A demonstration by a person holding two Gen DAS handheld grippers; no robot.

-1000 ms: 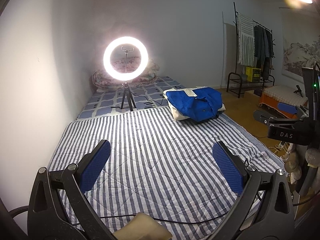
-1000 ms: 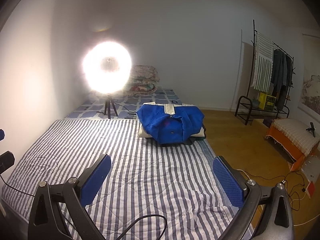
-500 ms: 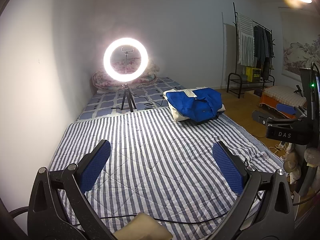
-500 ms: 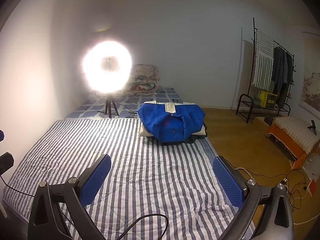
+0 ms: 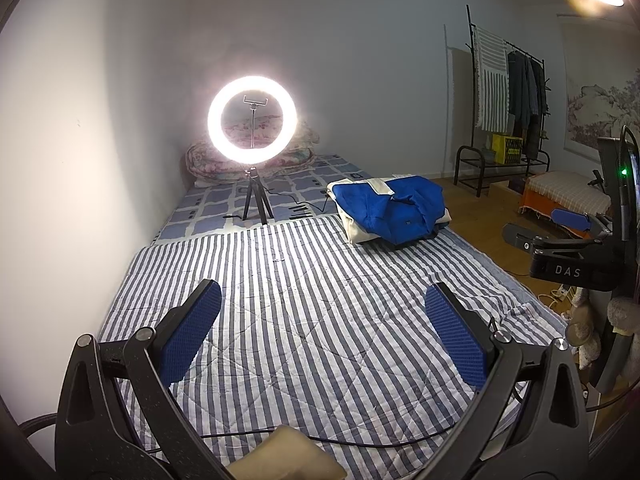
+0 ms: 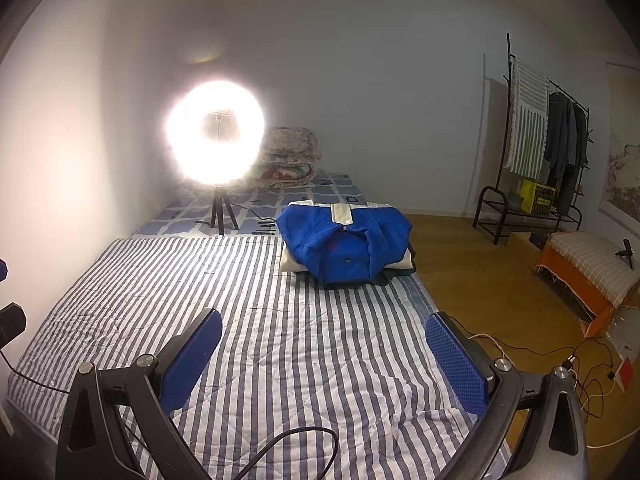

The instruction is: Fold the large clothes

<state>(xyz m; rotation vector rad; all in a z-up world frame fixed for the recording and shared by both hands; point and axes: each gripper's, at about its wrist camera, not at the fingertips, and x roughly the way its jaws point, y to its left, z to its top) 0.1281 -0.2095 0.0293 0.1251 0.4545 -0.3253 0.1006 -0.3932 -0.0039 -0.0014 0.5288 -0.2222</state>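
Note:
A folded blue garment with cream trim [image 5: 394, 208] [image 6: 344, 242] lies on top of a small stack of folded clothes at the far right of the striped quilt [image 5: 312, 312] [image 6: 280, 340] that covers the bed. My left gripper [image 5: 324, 320] is open and empty, held over the near part of the quilt, well short of the stack. My right gripper [image 6: 324, 350] is open and empty too, above the quilt's near right part. The right gripper's body [image 5: 560, 248] shows at the right edge of the left wrist view.
A lit ring light on a small tripod [image 5: 253, 128] [image 6: 216, 136] stands on the checked sheet behind the quilt, in front of folded floral bedding [image 6: 288, 158]. A clothes rack [image 6: 536, 152], an orange-draped bench [image 6: 588, 264] and floor cables [image 6: 580, 364] are to the right.
Both grippers have stayed open and empty. The right wrist view has crept a little nearer to the blue stack; the left view has scarcely shifted.

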